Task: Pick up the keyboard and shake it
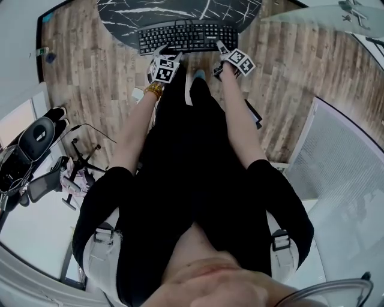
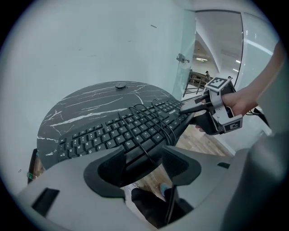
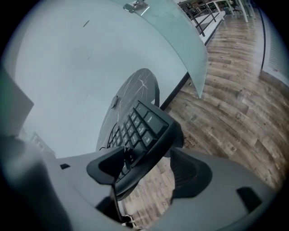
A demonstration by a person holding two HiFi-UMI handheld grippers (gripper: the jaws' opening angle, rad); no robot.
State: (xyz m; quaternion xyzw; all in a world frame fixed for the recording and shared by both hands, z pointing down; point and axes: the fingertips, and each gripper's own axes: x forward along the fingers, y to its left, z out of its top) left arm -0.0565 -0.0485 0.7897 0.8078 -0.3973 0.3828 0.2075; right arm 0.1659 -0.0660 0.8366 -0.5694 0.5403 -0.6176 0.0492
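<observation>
From the head view, the black keyboard [image 1: 187,36] lies across the near edge of the round black marble-patterned tabletop [image 1: 120,15], far ahead of the person's black-clad body. The left claw [image 1: 163,53] meets its near-left edge and the right claw [image 1: 223,49] its near-right end. Brown wood-plank floor [image 1: 90,66] surrounds the tabletop, and a black office chair [image 1: 36,135] stands well apart at the left.

In the left gripper view, the left claw [image 2: 140,162] is clenched on the near edge of the black keyboard [image 2: 126,128], which fills the gap between its two dark jaws. A thin black cable [image 2: 156,124] loops over the keys. The tabletop [image 2: 81,106] shows behind the keyboard. At the keyboard's far-right end sits the right claw [image 2: 189,110], held by a hand [image 2: 241,99].

In the right gripper view, the right claw [image 3: 146,158] grasps the number-pad end of the keyboard [image 3: 142,126], one jaw on the key face and the other at the underside. That end hangs over the floor [image 3: 226,103], beyond the tabletop [image 3: 140,83]. A frosted glass panel [image 3: 180,40] stands behind.
</observation>
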